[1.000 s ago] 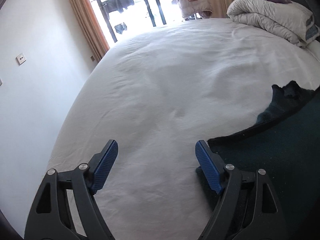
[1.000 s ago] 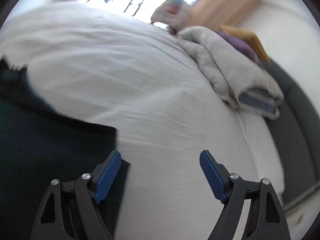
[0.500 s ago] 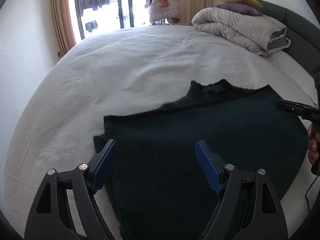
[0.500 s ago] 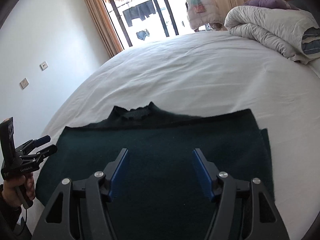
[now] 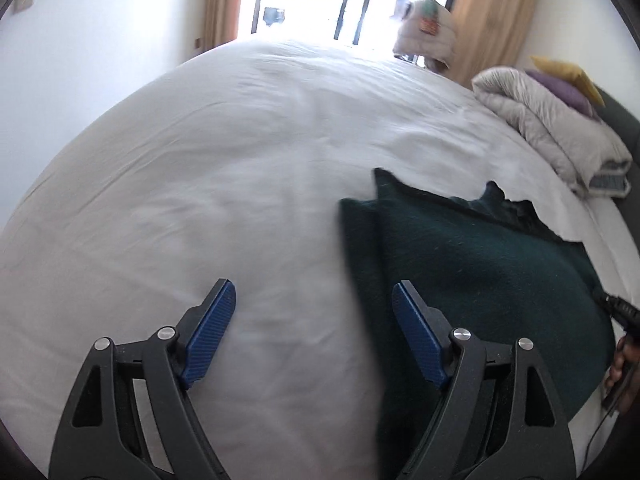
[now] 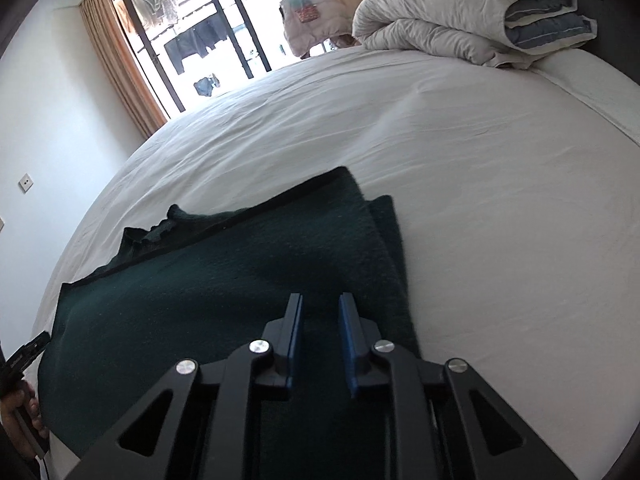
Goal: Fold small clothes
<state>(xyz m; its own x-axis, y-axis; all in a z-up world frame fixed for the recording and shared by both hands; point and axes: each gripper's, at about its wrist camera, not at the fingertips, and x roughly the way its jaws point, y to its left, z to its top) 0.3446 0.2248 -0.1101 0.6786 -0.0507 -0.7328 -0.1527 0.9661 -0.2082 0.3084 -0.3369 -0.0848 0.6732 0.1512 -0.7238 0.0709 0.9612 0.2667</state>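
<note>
My left claw (image 5: 310,334) hangs spread wide over the white bed (image 5: 240,184), its right finger at the sweater's (image 5: 480,264) near edge, nothing between the pads. The dark green sweater lies flat on the bed, one side folded over. My right claw (image 6: 319,338) sits low over the sweater (image 6: 224,280), pads drawn nearly together; whether cloth is pinched, I cannot tell.

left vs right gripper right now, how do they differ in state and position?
The left gripper has its jaws wide apart; the right gripper has them nearly together with a narrow gap. The left straddles the dark green sweater's edge, over white sheet; the right is over the sweater. Both have blue pads.
</note>
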